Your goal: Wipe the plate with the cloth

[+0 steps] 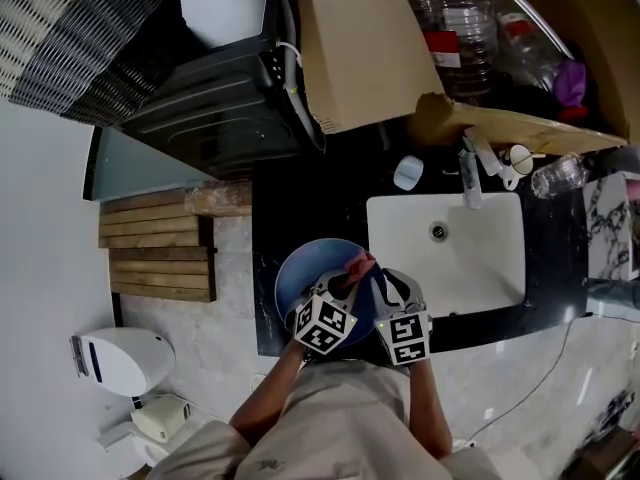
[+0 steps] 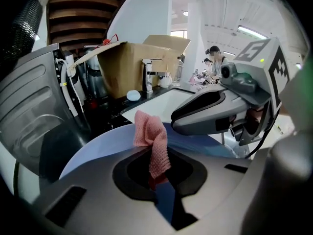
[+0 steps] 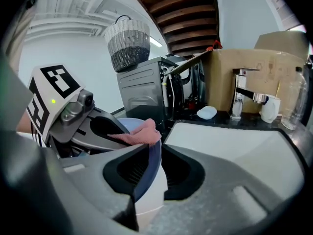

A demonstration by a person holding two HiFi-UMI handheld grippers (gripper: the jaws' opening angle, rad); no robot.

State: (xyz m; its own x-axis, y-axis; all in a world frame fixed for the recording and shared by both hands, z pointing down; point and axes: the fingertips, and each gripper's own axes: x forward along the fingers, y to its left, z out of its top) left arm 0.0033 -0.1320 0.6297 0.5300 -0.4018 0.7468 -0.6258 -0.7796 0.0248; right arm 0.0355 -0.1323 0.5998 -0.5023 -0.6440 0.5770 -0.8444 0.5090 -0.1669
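Observation:
A round blue plate (image 1: 300, 280) is held over the dark counter, left of the sink. My right gripper (image 1: 378, 280) is shut on its rim; in the right gripper view the plate's edge (image 3: 150, 166) runs between the jaws of my right gripper (image 3: 146, 173). A pink knitted cloth (image 1: 358, 264) lies on the plate's right side. My left gripper (image 2: 159, 180) is shut on the cloth (image 2: 155, 141), which drapes over the plate (image 2: 95, 153). In the head view the left gripper (image 1: 345, 280) sits beside the right one.
A white sink (image 1: 400, 258) with a faucet (image 1: 468, 180) lies to the right. Behind stand a cardboard box (image 1: 360, 38), a black oven (image 1: 220, 108), a wicker basket (image 1: 80, 28) and bottles (image 1: 460, 18). A pale soap-like object (image 1: 408, 172) rests on the counter.

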